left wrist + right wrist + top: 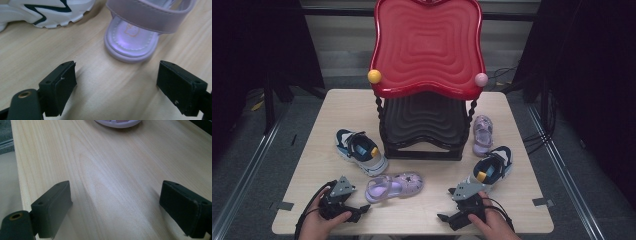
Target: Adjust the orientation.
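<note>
the counter (337,107) is a pale wooden top carrying a tall two-tier shoe rack (424,120) with a red top shelf (427,47) and a dark lower shelf (423,120), both bare. four small shoes lie around its foot: a white and navy sneaker (360,151) at the left front, its partner, the second sneaker (491,168), at the right front, a lilac sandal (393,186) lying near the front middle, and the other sandal (482,134) beside the rack's right leg. the left gripper (357,212) rests low at the front left, jaws spread wide with nothing between them, pointing at the heel end of the near lilac sandal (135,37), which sits just ahead of the pads and apart from them. the right gripper (443,218) sits at the front right, also wide open and empty, over bare wood. the likely snag is the grasp on the sandal: its strap is soft and the sole thin, so a bite on the strap alone could let the shoe swing or slip out on the lift. the nearby sneaker sole (47,12) sits close enough that a wide approach could nudge it. lifting toward the rack, a dangling shoe could knock the twisted post.
</note>
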Motion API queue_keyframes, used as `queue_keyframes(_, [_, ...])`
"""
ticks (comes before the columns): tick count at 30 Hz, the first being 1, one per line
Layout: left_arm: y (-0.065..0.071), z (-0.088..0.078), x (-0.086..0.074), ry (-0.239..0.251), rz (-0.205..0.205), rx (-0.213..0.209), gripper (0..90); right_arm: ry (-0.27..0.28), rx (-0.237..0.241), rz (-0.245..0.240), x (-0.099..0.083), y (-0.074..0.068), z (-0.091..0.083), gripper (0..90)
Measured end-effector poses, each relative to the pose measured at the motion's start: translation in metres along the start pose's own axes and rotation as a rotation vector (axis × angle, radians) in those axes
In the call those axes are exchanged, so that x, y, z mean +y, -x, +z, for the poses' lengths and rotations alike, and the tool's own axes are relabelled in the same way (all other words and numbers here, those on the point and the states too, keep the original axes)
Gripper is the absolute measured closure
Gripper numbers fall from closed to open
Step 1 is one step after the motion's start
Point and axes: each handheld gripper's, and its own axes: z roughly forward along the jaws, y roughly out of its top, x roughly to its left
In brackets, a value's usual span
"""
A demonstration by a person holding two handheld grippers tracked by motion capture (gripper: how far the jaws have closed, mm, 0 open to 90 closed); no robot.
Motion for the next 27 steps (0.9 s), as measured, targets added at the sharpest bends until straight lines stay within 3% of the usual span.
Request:
queue_keyframes(1, [0.001, -0.003, 0.002, -0.008, -0.011, -0.021, 15.2, 0.000, 0.000, 0.000, 0.000, 0.000, 0.000, 9.8])
queue_keyframes(8, [0.000, -0.014, 0.009, 0.003, -0.037, -0.041, 15.2, 0.000, 0.000, 0.001, 0.000, 0.000, 0.000, 9.8])
queue_keyframes(27, [-0.018, -0.037, 0.027, 0.045, -0.077, -0.064, 15.5, 0.000, 0.000, 0.000, 0.000, 0.000, 0.000, 9.8])
